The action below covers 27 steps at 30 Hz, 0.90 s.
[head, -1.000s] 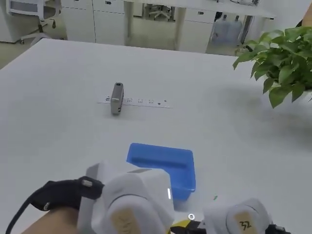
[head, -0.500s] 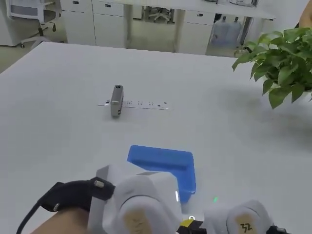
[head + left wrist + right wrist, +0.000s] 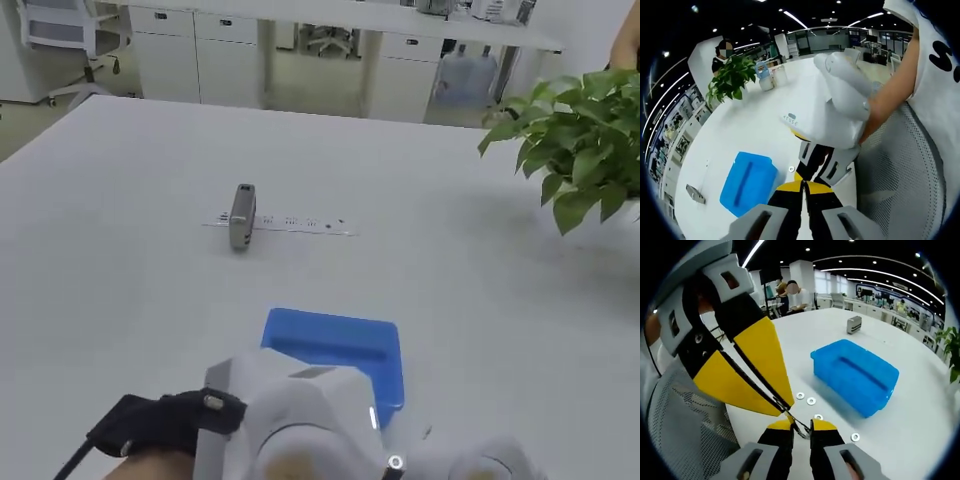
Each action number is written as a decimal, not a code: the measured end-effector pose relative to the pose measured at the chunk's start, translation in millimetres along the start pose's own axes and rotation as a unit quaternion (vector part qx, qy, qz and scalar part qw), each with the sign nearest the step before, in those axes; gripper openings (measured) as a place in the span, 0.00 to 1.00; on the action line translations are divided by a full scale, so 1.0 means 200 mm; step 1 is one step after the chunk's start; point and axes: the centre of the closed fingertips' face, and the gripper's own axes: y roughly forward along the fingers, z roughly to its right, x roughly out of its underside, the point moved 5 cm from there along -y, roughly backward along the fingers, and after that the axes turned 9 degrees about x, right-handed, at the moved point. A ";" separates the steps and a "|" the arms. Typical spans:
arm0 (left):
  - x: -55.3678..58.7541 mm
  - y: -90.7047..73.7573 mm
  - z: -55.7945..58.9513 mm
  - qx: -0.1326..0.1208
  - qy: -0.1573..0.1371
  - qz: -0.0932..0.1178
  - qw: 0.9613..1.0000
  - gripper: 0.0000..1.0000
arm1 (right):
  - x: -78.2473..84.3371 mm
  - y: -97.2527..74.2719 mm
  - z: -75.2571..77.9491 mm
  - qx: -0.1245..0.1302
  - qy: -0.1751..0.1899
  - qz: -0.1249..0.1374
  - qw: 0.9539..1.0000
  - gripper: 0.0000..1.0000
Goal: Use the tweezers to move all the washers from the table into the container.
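Thin black tweezers (image 3: 796,424) run between the big yellow jaws of my left gripper (image 3: 787,411) and down into my right gripper (image 3: 801,429), whose yellow fingertips close on the tweezer tips. In the left gripper view my left gripper (image 3: 803,186) has its jaws pressed together, with the right gripper just in front. Several small washers (image 3: 811,401) lie on the white table beside the tips. One washer (image 3: 395,462) lies near the blue container (image 3: 335,348), which stands just beyond the grippers.
A small grey device (image 3: 241,214) lies on a printed strip farther back on the table (image 3: 150,270). A green potted plant (image 3: 585,130) stands at the right. A mesh chair back (image 3: 900,170) is close behind. Desks and cabinets lie beyond the table.
The head view has tilted, so both grippers sit lower in it. My left gripper has edged right, closer to the right one. The container and grey device stay put.
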 end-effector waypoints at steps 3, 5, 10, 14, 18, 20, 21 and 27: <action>0.02 0.01 -0.01 -0.022 -0.008 -0.004 1.000 0.00 | 0.00 0.00 0.01 0.007 -0.014 0.001 1.000 0.06; 0.04 0.01 -0.02 -0.042 -0.031 0.002 0.999 0.00 | 0.00 0.00 0.01 0.006 -0.008 0.000 1.000 0.05; 0.09 -0.06 0.01 -0.077 -0.103 0.054 0.990 0.11 | 0.00 0.00 0.02 0.008 -0.002 0.001 1.000 0.04; 0.19 -0.14 0.05 -0.112 -0.163 0.081 0.977 0.18 | 0.00 0.00 0.03 0.008 -0.006 0.001 1.000 0.04; 0.31 -0.24 0.09 -0.176 -0.233 0.108 0.950 0.36 | -0.02 -0.02 0.05 0.008 -0.004 0.005 1.000 0.04; 0.38 -0.29 0.11 -0.221 -0.260 0.117 0.933 0.45 | -0.03 -0.03 0.06 0.008 0.000 0.007 1.000 0.04; 0.40 -0.31 0.11 -0.240 -0.265 0.119 0.926 0.52 | -0.04 -0.04 0.06 0.007 0.002 0.009 1.000 0.04; 0.45 -0.37 0.13 -0.287 -0.287 0.148 0.902 0.73 | -0.11 -0.07 0.06 0.007 -0.008 0.015 1.000 0.04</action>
